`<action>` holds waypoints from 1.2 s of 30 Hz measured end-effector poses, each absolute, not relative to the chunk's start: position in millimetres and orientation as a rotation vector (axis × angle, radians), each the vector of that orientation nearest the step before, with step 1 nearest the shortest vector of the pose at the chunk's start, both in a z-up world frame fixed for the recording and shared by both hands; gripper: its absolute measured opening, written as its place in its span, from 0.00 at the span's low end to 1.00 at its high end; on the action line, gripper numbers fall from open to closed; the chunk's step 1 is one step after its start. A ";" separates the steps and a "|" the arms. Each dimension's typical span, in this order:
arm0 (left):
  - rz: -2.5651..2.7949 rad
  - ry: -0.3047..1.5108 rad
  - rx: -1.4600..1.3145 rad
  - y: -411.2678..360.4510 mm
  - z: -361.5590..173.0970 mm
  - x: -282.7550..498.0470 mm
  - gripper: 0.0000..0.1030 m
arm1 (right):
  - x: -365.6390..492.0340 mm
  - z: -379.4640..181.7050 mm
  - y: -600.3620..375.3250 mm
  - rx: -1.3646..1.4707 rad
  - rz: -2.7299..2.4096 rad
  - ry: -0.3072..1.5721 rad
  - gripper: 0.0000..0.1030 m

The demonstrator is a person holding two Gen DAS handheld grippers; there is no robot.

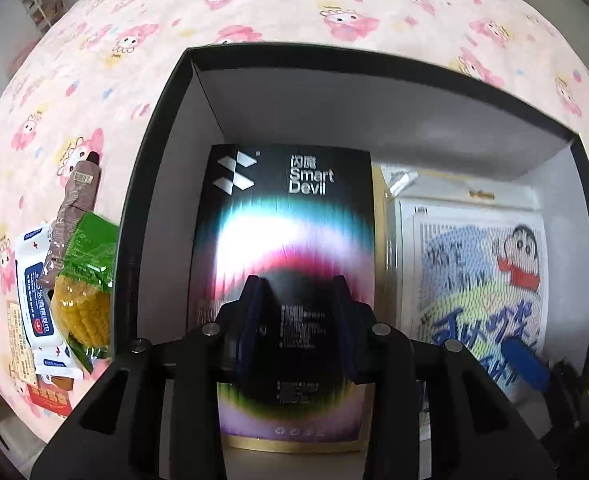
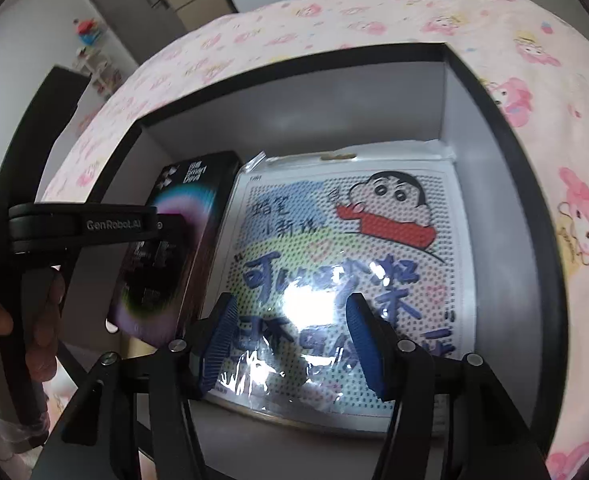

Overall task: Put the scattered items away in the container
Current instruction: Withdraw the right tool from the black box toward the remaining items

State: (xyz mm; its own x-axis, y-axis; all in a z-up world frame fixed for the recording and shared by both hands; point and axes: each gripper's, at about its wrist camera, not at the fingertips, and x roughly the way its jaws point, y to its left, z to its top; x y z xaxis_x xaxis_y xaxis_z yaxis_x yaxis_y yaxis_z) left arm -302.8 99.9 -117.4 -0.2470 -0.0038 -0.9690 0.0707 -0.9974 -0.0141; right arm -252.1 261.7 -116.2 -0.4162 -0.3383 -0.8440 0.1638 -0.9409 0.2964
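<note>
A black open box (image 1: 158, 128) with pale inner walls sits on the pink cartoon bedsheet. My left gripper (image 1: 298, 284) is shut on a black Smart Devil package (image 1: 290, 208) and holds it inside the box's left half. A flat cartoon bead kit in a clear bag (image 1: 482, 264) lies in the right half. My right gripper (image 2: 292, 316) is open and empty just above that kit (image 2: 346, 248). The left gripper and the package (image 2: 174, 240) also show at the left in the right wrist view. The box wall (image 2: 490, 128) surrounds both.
Left of the box on the sheet lie a packed corn cob (image 1: 84, 300), a white wipes pack (image 1: 38, 292), a brown tube (image 1: 74, 200) and a red-orange packet (image 1: 48, 396). Furniture and a shelf (image 2: 94, 52) stand beyond the bed.
</note>
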 end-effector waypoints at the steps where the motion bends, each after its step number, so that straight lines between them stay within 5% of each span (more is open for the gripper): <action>1: -2.441 0.111 1.908 97.5 -118.4 -298.6 0.34 | -252.7 -116.8 260.4 1.496 -2.408 -0.233 0.52; 9: -2.501 0.135 2.003 98.9 -116.0 -257.5 0.35 | -247.4 -115.2 259.3 1.496 -2.431 -0.216 0.53; 17: -2.758 0.234 1.761 106.8 -74.4 -199.9 0.39 | -227.5 -95.5 270.7 1.417 -2.487 -0.247 0.53; 20: -2.848 0.271 1.660 109.8 -58.9 -178.3 0.47 | -208.3 -82.8 273.5 1.364 -2.517 -0.243 0.53; 26: -2.939 0.214 1.571 108.0 -11.7 -126.6 0.47 | -167.5 -53.8 270.1 1.246 -2.574 -0.299 0.52; 36: -2.998 0.232 1.543 69.4 -8.4 -78.9 0.47 | -106.0 -33.4 247.3 1.175 -2.582 -0.320 0.52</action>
